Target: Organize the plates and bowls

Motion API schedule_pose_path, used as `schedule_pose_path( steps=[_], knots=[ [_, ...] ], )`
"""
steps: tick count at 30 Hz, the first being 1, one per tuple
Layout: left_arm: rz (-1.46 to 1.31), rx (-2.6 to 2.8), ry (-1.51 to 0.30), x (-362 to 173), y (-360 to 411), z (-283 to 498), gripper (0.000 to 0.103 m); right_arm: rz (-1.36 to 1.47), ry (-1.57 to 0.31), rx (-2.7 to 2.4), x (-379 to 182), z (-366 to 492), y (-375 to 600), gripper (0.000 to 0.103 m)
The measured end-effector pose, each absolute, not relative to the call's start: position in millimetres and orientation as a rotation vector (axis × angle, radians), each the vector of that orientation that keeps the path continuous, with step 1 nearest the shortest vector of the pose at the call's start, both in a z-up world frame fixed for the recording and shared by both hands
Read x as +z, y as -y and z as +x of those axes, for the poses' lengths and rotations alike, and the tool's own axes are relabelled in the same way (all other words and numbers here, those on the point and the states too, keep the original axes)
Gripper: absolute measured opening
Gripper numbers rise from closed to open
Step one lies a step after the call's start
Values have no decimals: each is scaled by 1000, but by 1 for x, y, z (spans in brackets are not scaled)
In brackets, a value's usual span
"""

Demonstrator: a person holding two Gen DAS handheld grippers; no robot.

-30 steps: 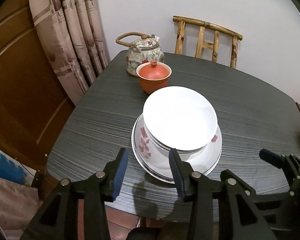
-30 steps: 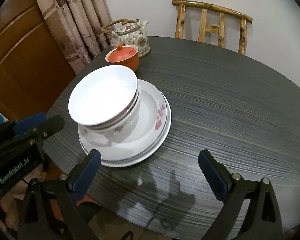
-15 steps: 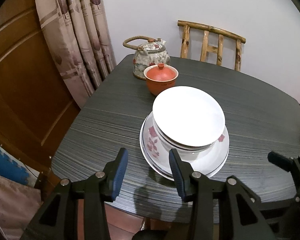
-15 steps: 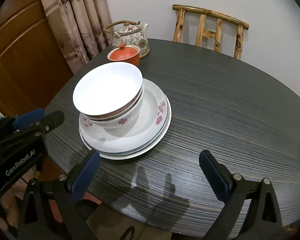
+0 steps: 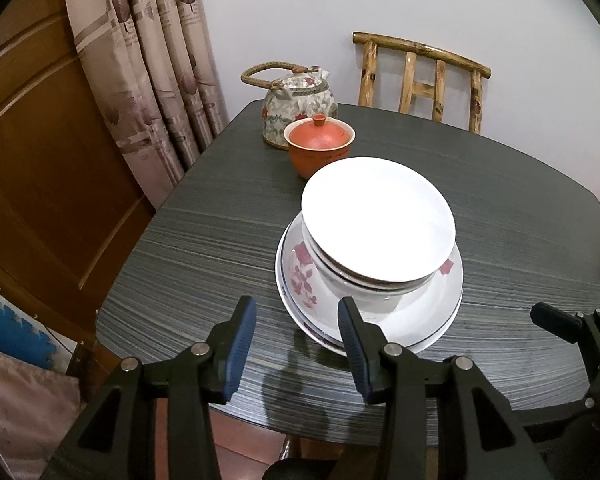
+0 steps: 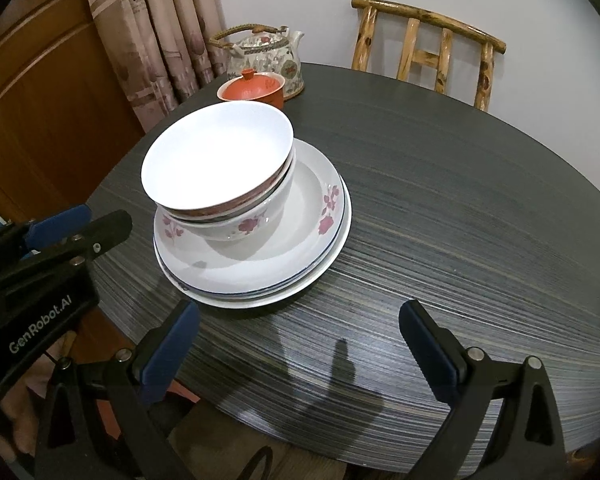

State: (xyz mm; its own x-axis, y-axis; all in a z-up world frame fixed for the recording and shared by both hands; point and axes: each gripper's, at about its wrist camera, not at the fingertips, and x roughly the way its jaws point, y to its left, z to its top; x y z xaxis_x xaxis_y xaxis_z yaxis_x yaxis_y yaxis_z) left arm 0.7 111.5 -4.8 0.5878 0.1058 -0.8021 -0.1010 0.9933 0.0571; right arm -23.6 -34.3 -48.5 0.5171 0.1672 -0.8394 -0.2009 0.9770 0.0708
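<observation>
The left gripper (image 5: 296,340) hung over the near edge of the table (image 5: 204,256) with its jaws partly open and nothing between them; the blue pads stood apart in clear air, short of the crockery. The right gripper (image 6: 298,348) hovered beside it, jaws spread wide and likewise empty, above bare table just to the right of the stack. Both pointed down and forward at the pile, which suggests that neither had anything left to carry.

Just ahead of the jaws sat the task's things in one pile: the stacked plates (image 6: 300,264) lay flat on the table, a floral-rimmed one on top with blue-rimmed edges showing under it. Nested bowls (image 6: 228,200) stood on the plates, toward the left of the stack as the right camera showed it, the plain white top bowl (image 5: 376,220) sitting slightly tilted in the ones below. Wide flat pieces at the bottom and deep ones above made the steadiest pile, so the sorting looked close to finished.

Beyond the stack stood an orange lidded cup (image 5: 320,146) and a floral teapot (image 5: 298,106), near each other at the far edge. A wooden chair (image 5: 424,76) stood behind the table, a curtain (image 5: 148,60) to the left.
</observation>
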Motion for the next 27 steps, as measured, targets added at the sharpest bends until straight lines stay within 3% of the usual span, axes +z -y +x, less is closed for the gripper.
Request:
schedule_pose_path(
  steps=[27],
  knots=[
    [12, 96, -950, -14, -112, 4, 43, -47, -1038, 233, -57, -25, 25, 100]
  ],
)
